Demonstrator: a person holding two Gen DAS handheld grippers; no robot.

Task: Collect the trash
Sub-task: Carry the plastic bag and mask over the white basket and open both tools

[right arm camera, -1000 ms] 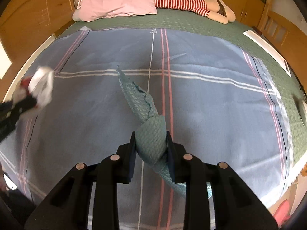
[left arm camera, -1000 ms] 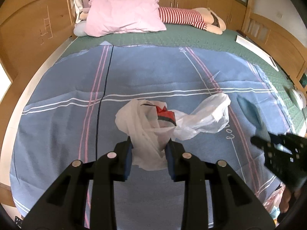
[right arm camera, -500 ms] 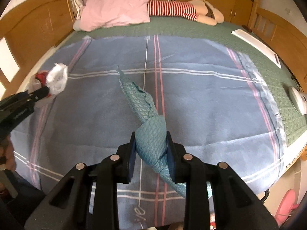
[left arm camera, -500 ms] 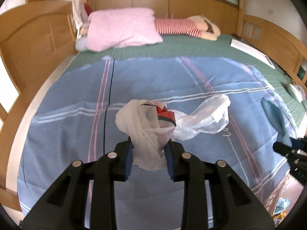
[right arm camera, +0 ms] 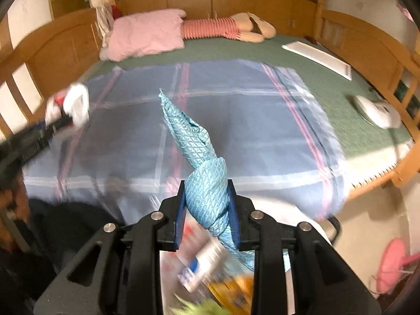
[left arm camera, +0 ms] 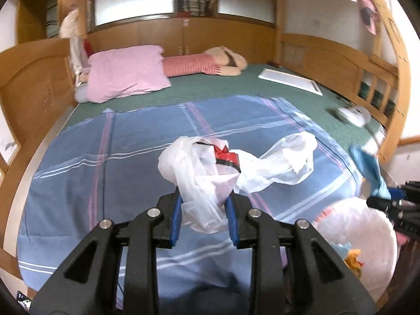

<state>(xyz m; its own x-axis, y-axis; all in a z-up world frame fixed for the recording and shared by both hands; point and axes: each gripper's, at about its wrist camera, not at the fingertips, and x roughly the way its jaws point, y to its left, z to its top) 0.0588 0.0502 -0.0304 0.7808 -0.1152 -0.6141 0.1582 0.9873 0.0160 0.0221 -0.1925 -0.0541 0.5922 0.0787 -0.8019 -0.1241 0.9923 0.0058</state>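
My left gripper [left arm camera: 204, 204] is shut on a crumpled white plastic bag [left arm camera: 210, 173] with a red and black wrapper [left arm camera: 225, 156] inside it, held above the foot of the bed. My right gripper [right arm camera: 207, 204] is shut on a knotted teal quilted bag [right arm camera: 202, 162], whose twisted tail sticks up and away. Below the right gripper lies an open white trash bag [right arm camera: 309, 231] with packaging and yellow and green scraps inside. The same trash bag [left arm camera: 367, 236] shows at the lower right of the left wrist view. Each gripper appears at the edge of the other's view.
A blue striped sheet [right arm camera: 236, 120] covers a green bed [right arm camera: 328, 78] with a wooden frame [right arm camera: 372, 42]. A pink pillow [right arm camera: 147, 34] and a striped plush toy [right arm camera: 223, 27] lie at the head. A white board [right arm camera: 317, 57], a white device [right arm camera: 375, 110] and a pink fan [right arm camera: 393, 265] lie right.
Both grippers have pulled back and up from the bed with their loads still gripped. The trash bag on the floor has come into view below them.
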